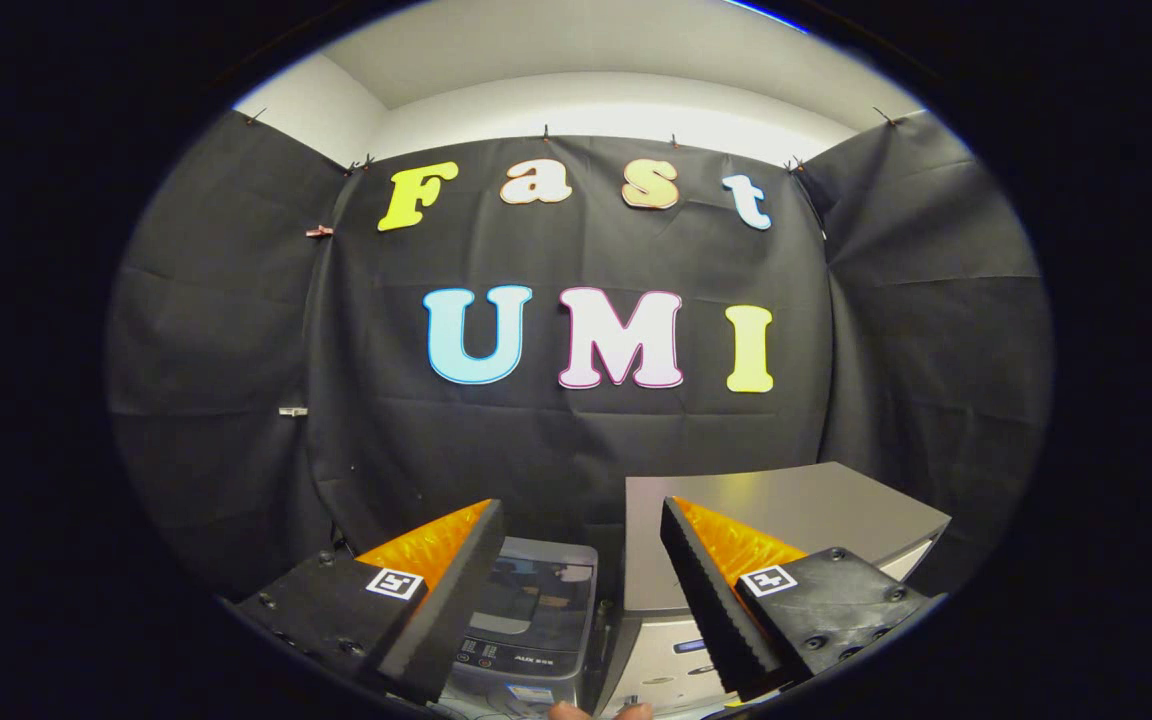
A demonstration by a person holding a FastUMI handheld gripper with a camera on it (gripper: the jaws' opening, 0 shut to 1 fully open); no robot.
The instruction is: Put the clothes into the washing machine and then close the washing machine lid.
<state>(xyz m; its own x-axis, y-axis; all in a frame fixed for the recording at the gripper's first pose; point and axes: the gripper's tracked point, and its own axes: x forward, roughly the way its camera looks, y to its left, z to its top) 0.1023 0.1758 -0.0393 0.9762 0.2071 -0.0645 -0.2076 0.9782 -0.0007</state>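
Booth wall (576,450): black cloth hung on three sides, beyond everything else; a pale ceiling above it.
Grey cabinet (786,505): flat-topped box, right of the washing machine and just beside it; its top runs beyond the right finger; its front is partly hidden by that finger.
Washing machine (536,620): small top-loading model, low between the two fingers and just ahead of them; glass lid (536,590) appears to lie flat and shut, dark shapes showing through it; control panel along its near edge.
Hand-held gripper (571,600): fingers spread well apart, nothing between them; held level, above the machine, touching nothing.
Fingertips of a person (566,711): just visible at the near edge, below the machine.
Clothes: none identifiable from here; whether the shapes under the lid are garments cannot be told.
Handling, clothes (judgement): soft, light, limp; likely to drape and trail; best pinched at a bunched fold near the middle, so loose ends do not catch on the rim.
Handling, lid (judgement): rigid, smooth, probably slippery on the glass; better taken or pushed at its front edge than on the pane.
Position relative to gripper: machine centred in the gap of the fingers, lower than their tips; a downward tilt looks needed to reach it.
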